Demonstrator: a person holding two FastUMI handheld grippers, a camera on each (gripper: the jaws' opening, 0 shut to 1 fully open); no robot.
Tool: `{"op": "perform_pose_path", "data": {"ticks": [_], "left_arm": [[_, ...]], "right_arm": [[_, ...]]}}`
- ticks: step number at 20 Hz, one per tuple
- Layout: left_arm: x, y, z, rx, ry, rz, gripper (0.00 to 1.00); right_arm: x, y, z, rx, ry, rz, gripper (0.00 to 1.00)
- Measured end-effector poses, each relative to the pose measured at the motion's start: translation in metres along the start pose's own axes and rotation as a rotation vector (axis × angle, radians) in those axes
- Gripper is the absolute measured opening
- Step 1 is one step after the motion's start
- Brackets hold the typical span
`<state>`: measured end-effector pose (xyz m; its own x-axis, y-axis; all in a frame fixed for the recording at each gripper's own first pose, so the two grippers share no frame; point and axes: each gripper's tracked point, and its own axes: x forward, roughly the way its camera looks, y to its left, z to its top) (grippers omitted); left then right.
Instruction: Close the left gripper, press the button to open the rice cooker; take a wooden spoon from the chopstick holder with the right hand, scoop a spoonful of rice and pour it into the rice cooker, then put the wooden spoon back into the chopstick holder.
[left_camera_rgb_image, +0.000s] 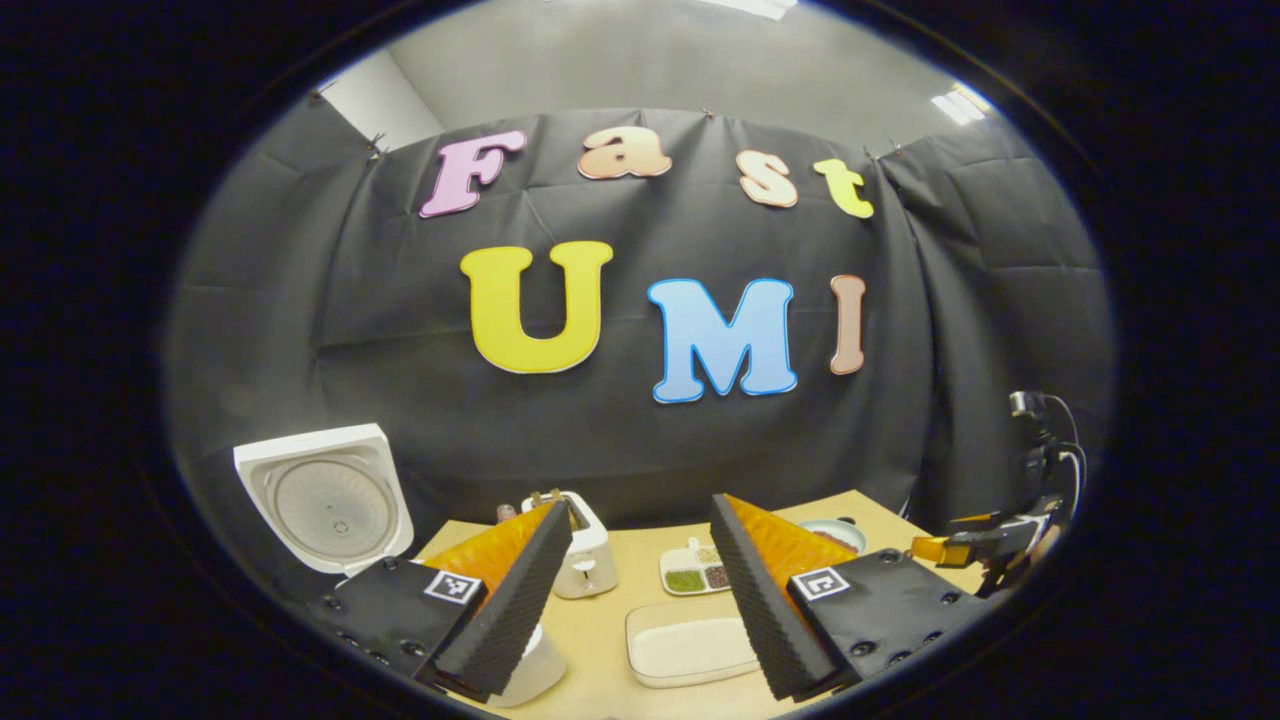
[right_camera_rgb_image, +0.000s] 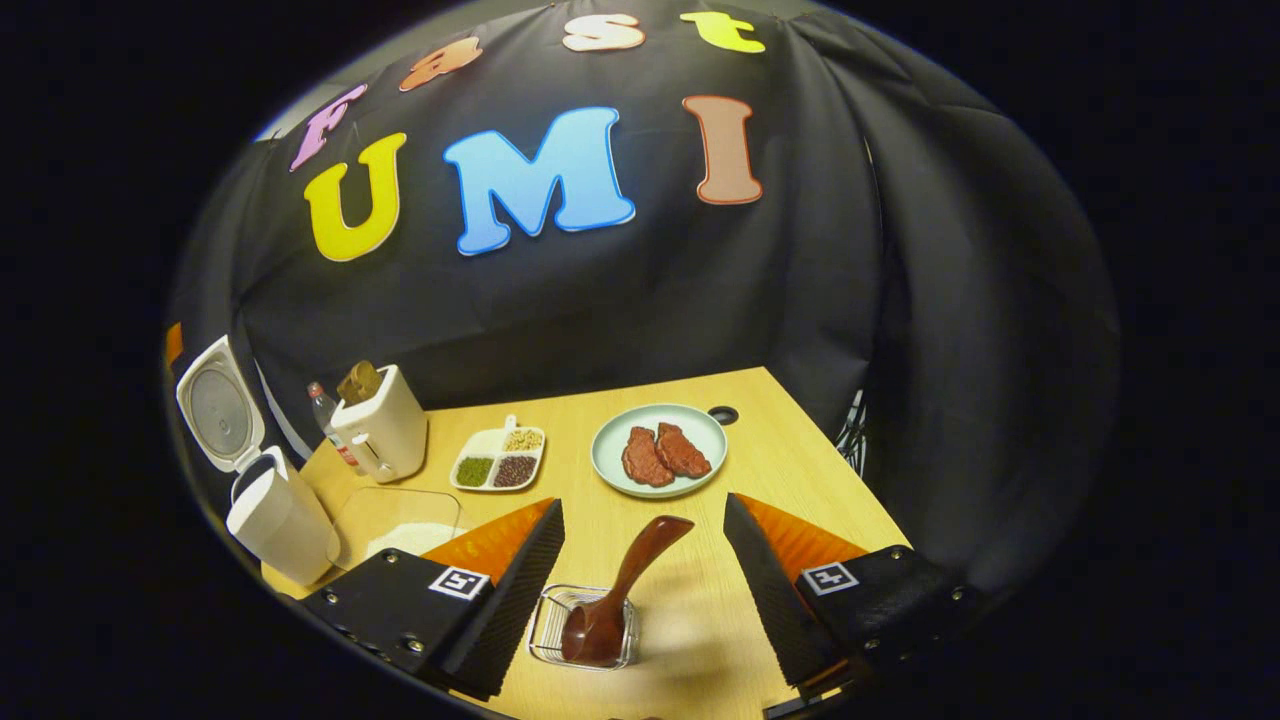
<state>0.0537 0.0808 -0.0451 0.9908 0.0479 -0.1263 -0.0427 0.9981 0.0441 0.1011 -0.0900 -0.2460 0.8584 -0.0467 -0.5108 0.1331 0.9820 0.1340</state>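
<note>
The rice cooker (right_camera_rgb_image: 265, 500) stands open already. The wooden spoon (right_camera_rgb_image: 625, 590) sits bowl-down in the chopstick holder (right_camera_rgb_image: 585, 628) on the counter (right_camera_rgb_image: 790, 460), dead ahead between the right tongs (right_camera_rgb_image: 645, 580), which gape released; its handle leans up and away to the right. The left tongs (left_camera_rgb_image: 640, 590) gape too.

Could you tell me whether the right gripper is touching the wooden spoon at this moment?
Apart. In the right gripper view the right gripper stands open, and the wooden spoon rests in the wire holder with bare table visible between it and each finger.
</note>
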Motion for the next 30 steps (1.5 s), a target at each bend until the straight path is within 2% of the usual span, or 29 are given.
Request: {"op": "perform_pose_path", "data": {"ticks": [3,4,7,9,10,11,12,13,14,15,17,18,19,21,26,30], "left_arm": [[0.007,-0.005,0.0,-0.001,0.012,0.034,0.97],[0.009,-0.007,0.001,0.002,0.016,0.045,1.0],[0.017,-0.013,0.0,0.017,0.027,0.068,0.97],[0.021,-0.011,-0.003,0.018,0.044,0.09,1.0],[0.022,-0.01,0.001,0.006,0.041,0.103,0.97],[0.023,-0.007,0.006,-0.005,0.028,0.118,1.0],[0.024,-0.002,0.011,-0.004,0.016,0.135,1.0],[0.023,0.002,0.012,0.003,0.009,0.149,1.0],[0.022,0.005,0.014,0.009,0.003,0.158,0.97],[0.023,0.008,0.014,0.007,-0.002,0.159,0.97],[0.023,0.009,0.007,-0.019,0.01,0.138,0.99],[0.021,0.012,0.005,-0.029,0.019,0.13,0.97],[0.021,0.018,0.006,-0.033,0.012,0.128,1.0],[0.016,0.028,0.006,-0.029,0.001,0.122,0.97],[0.003,0.055,0.002,-0.025,-0.008,0.108,0.97],[-0.009,0.074,-0.001,-0.006,-0.011,0.094,0.97]], "right_arm": [[0.022,-0.01,-0.02,0.043,0.073,0.022,0.99],[0.03,-0.01,-0.025,0.061,0.096,0.033,0.99],[0.049,-0.006,-0.042,0.1,0.156,0.082,0.98],[0.06,-0.002,-0.049,0.115,0.186,0.1,0.9],[0.064,-0.003,-0.052,0.122,0.199,0.094,0.81],[0.067,0.0,-0.053,0.138,0.209,0.112,0.71],[0.065,0.006,-0.053,0.157,0.216,0.145,0.53],[0.063,0.009,-0.052,0.163,0.23,0.162,0.49],[0.057,0.018,-0.048,0.174,0.224,0.207,0.37],[0.055,0.022,-0.049,0.2,0.232,0.241,0.3],[0.048,0.026,-0.044,0.255,0.223,0.229,0.15],[0.042,0.026,-0.046,0.266,0.208,0.21,0.08],[0.033,0.025,-0.038,0.264,0.18,0.193,0.06],[0.018,0.03,-0.027,0.248,0.14,0.181,0.04],[-0.026,0.049,0.033,0.233,-0.008,0.189,0.03],[-0.043,0.102,0.075,0.179,-0.095,0.271,0.03]]}}
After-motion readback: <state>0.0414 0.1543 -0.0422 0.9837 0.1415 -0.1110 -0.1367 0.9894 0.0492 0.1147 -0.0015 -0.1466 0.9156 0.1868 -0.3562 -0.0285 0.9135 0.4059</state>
